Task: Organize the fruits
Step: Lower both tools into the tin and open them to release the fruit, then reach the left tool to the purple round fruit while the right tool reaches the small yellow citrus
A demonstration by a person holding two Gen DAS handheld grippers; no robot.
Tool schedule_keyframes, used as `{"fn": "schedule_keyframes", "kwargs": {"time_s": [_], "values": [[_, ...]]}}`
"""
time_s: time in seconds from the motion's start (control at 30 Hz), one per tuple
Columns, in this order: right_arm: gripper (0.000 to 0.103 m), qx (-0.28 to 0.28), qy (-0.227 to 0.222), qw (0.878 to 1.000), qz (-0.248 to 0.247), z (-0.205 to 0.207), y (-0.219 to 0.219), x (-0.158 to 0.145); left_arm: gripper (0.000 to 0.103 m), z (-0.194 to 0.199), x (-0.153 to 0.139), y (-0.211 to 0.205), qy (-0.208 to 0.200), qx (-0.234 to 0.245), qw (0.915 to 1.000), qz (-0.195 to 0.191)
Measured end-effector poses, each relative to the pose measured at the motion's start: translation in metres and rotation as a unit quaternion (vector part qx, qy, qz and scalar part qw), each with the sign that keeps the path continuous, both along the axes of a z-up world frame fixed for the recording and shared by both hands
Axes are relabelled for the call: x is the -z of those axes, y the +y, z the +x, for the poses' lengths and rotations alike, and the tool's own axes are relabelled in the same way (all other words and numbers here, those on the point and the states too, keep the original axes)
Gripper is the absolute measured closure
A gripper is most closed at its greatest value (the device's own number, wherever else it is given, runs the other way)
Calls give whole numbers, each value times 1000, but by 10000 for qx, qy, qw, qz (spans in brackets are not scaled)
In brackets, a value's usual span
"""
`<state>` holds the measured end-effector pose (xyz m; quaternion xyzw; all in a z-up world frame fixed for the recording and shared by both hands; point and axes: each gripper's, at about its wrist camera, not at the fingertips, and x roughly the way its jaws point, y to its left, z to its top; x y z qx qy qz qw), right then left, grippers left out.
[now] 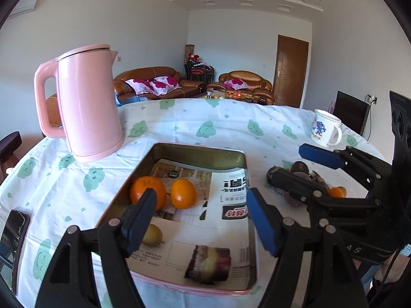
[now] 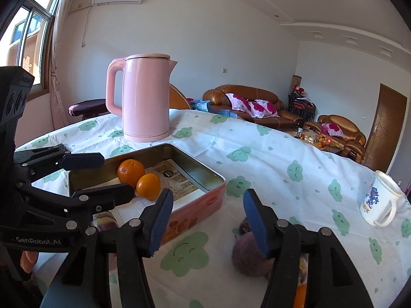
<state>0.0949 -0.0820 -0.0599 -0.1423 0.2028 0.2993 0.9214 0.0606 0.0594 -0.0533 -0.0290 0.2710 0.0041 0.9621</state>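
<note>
A pink tin box (image 1: 179,152) lined with printed paper holds two oranges (image 1: 183,193) and a yellow-green fruit (image 1: 152,234). My left gripper (image 1: 201,214) hangs open and empty over the box. In the right wrist view the box (image 2: 205,206) sits left of centre with the oranges (image 2: 148,185) inside. My right gripper (image 2: 208,224) is open and empty above the tablecloth; a purple-brown fruit (image 2: 246,255) lies by its right finger. In the left wrist view my right gripper (image 1: 290,163) hangs over dark fruits (image 1: 300,168) and a small orange (image 1: 336,192).
A pink kettle (image 1: 87,102) stands behind the box. A white mug (image 1: 325,128) stands at the far right, also in the right wrist view (image 2: 379,202). A dark phone (image 1: 14,233) lies at the left table edge. The round table carries a white cloth with green clouds (image 2: 269,159).
</note>
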Motion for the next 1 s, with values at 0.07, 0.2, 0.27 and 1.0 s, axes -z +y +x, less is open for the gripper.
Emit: {"fn": "schedule_keyframes", "kwargs": {"time_s": [0.07, 0.2, 0.27, 1.0], "values": [[40, 154, -74, 9998, 70, -6, -19, -3, 29, 0, -1, -13, -16, 123, 9999, 45], [39, 473, -89, 9987, 142, -12, -58, -5, 29, 1, -2, -37, -16, 375, 9992, 158], [39, 765, -83, 9970, 118, -10, -77, -4, 29, 2, -2, -48, -17, 500, 9986, 194], [62, 1432, 1651, 9757, -169, 35, -147, 40, 29, 72, 23, -130, 795, 1274, 9867, 622]]}}
